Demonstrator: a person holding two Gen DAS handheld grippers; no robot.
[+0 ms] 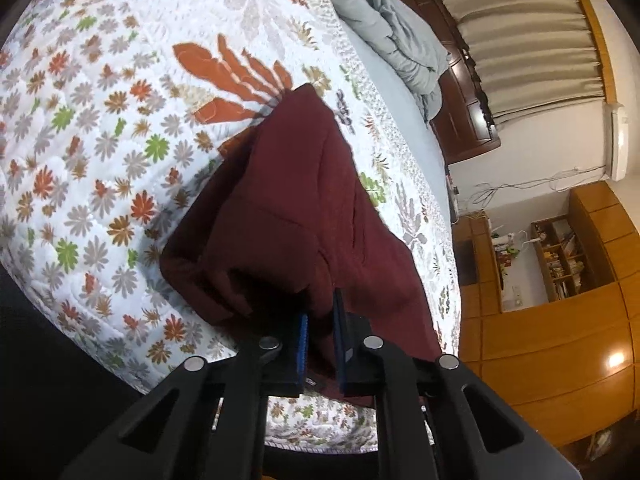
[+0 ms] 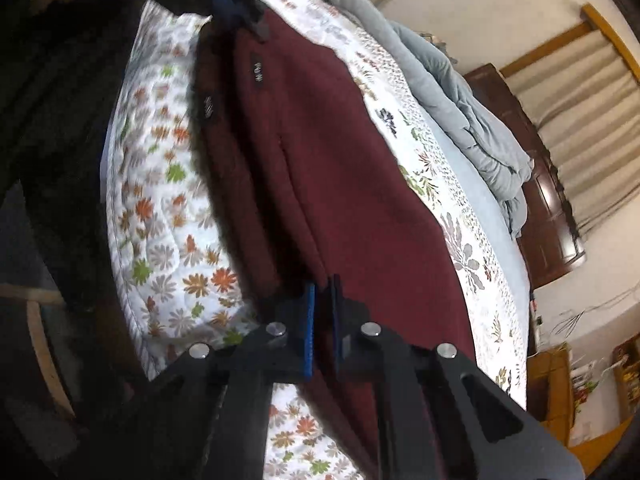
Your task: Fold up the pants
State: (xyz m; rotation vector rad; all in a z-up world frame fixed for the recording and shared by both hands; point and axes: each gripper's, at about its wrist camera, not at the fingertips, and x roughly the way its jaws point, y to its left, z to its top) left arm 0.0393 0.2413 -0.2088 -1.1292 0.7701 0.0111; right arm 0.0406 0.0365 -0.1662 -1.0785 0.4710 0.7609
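Note:
The dark red pants (image 1: 296,208) hang lifted over a floral quilt (image 1: 100,120) on a bed. My left gripper (image 1: 320,320) is shut on a bunched edge of the pants near its tips. In the right wrist view the pants (image 2: 340,184) stretch as a long band across the bed. My right gripper (image 2: 322,308) is shut on their near edge. The left gripper (image 2: 240,12) shows at the top of that view, clamped on the far end of the pants.
A crumpled grey duvet (image 1: 384,28) lies on the far side of the bed and shows in the right wrist view (image 2: 472,120). A dark wooden headboard (image 1: 460,92), curtains (image 1: 532,40) and wooden cabinets (image 1: 560,320) stand beyond. A person in dark clothes (image 2: 60,120) stands at the left.

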